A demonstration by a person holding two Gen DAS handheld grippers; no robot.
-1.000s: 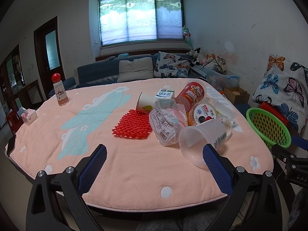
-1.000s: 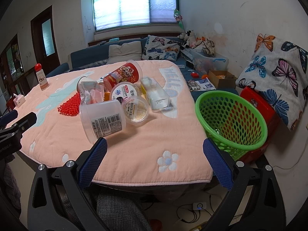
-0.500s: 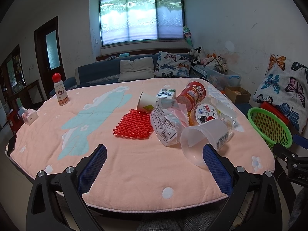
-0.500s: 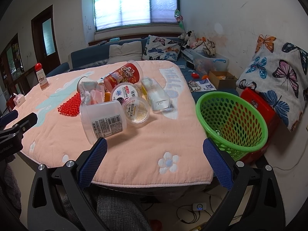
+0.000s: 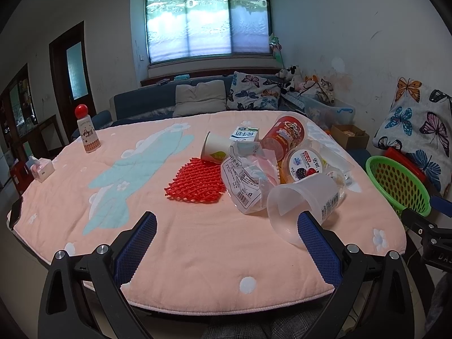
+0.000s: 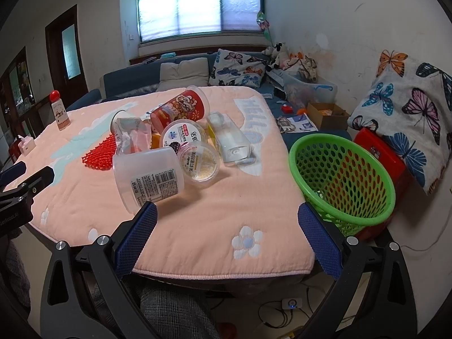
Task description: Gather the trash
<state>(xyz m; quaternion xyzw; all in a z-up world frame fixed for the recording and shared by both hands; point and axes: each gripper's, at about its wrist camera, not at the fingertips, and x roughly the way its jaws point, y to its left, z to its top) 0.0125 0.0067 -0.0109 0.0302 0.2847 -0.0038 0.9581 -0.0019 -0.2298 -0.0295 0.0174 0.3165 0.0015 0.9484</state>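
A heap of trash lies on the pink table cover [image 5: 183, 243]: a clear plastic tub [image 5: 302, 206] [image 6: 148, 179] on its side, a red noodle cup [image 5: 284, 137] [image 6: 180, 108], a red foam net [image 5: 195, 182] [image 6: 99, 154], a crumpled clear wrapper [image 5: 243, 180], a paper cup [image 5: 216, 147], a milk carton [image 5: 244, 134], lidded yoghurt cups [image 6: 183, 138] and a clear bottle [image 6: 230, 138]. My left gripper [image 5: 226, 231] stands open above the table's near edge, nothing between its fingers. My right gripper [image 6: 227, 226] is open too, the tub just beyond its left finger. A green mesh basket [image 6: 343, 180] [image 5: 398, 185] stands off the table's right side.
A red-capped bottle [image 5: 87, 131] and a pink tissue box [image 5: 41, 168] sit at the table's far left, a dark phone [image 5: 15, 212] on its left edge. Behind are a blue sofa with cushions [image 5: 197, 99], a red box [image 6: 381, 155] under the basket, and floor clutter.
Both grippers have crept slightly forward and stayed open. The trash and the basket have not moved.
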